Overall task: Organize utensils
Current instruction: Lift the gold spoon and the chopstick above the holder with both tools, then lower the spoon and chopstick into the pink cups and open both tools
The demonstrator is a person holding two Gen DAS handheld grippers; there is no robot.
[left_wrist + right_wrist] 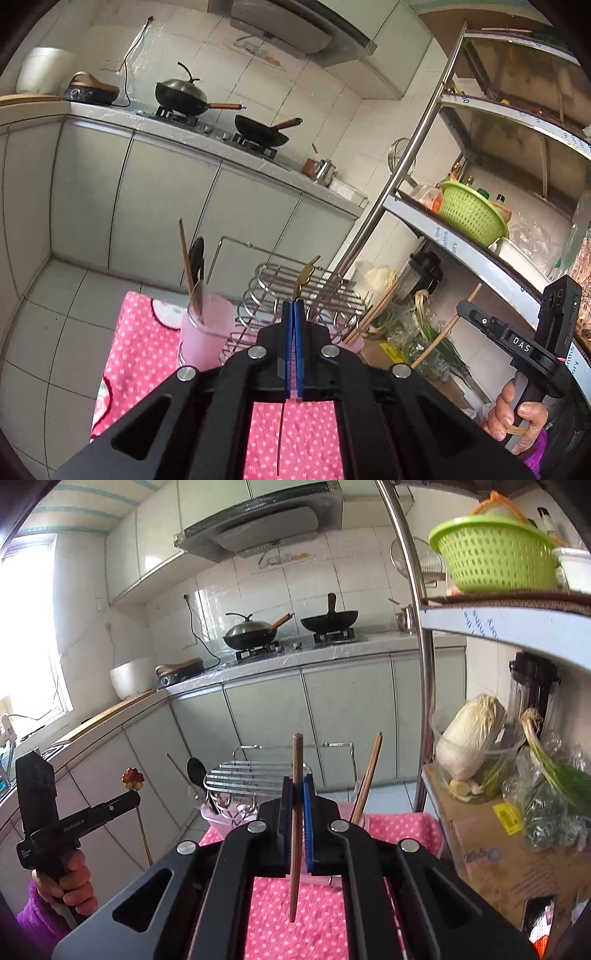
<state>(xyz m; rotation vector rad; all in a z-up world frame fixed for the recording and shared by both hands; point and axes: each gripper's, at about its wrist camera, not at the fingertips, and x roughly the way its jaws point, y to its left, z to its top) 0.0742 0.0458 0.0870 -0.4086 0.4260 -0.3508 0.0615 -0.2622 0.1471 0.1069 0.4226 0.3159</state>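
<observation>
Right gripper (pixel 297 794) is closed on a wooden chopstick (pixel 296 830) held upright, its long axis vertical, above the pink dotted cloth (pixel 295 934) on the bench. Just beyond and to its right stands a pink cup (pixel 360 818) already holding chopsticks, with a wire rack (pixel 255 771) behind, so the stick probably needs to travel forward and right, staying vertical. Left gripper (pixel 294 314), closed on a thin skewer with a flower top (pixel 132 780), is nearer the left pink cup (pixel 207 332).
</observation>
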